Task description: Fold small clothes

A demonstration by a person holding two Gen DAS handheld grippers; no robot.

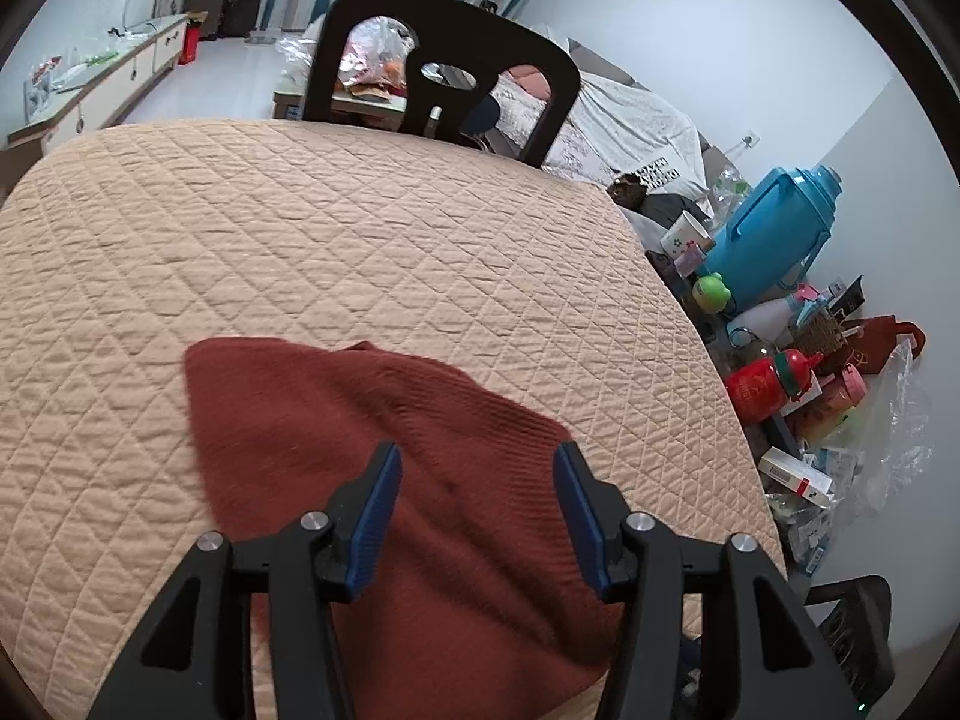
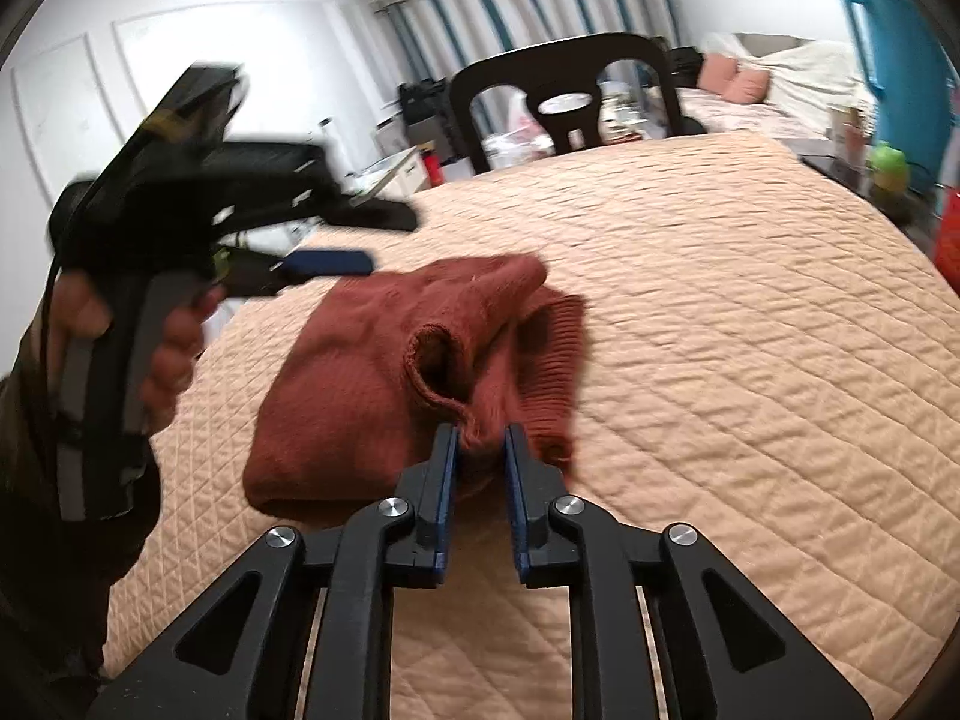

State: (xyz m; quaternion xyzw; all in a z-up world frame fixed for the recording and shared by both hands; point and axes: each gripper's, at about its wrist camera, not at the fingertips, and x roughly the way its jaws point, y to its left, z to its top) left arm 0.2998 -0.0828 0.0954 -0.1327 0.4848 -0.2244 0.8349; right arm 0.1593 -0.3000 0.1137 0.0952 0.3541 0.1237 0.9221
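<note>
A small rust-red knitted garment [image 2: 360, 372] lies partly folded on the peach quilted table cover [image 2: 720, 312]. My right gripper [image 2: 483, 441] is shut on a bunched edge of it, by an armhole, at its near side. My left gripper [image 1: 477, 462] is open and empty, held above the same garment [image 1: 372, 438], whose ribbed hem lies between and beyond its fingers. In the right wrist view the left gripper [image 2: 336, 240] hovers above the garment's far left corner, blurred, held by a hand.
A black chair [image 1: 444, 66] stands at the table's far edge. Along the right side sit a blue thermos jug [image 1: 774, 228], a green frog toy [image 1: 711, 294], a red bottle [image 1: 768, 384], boxes and plastic bags. A bed and striped curtains lie beyond.
</note>
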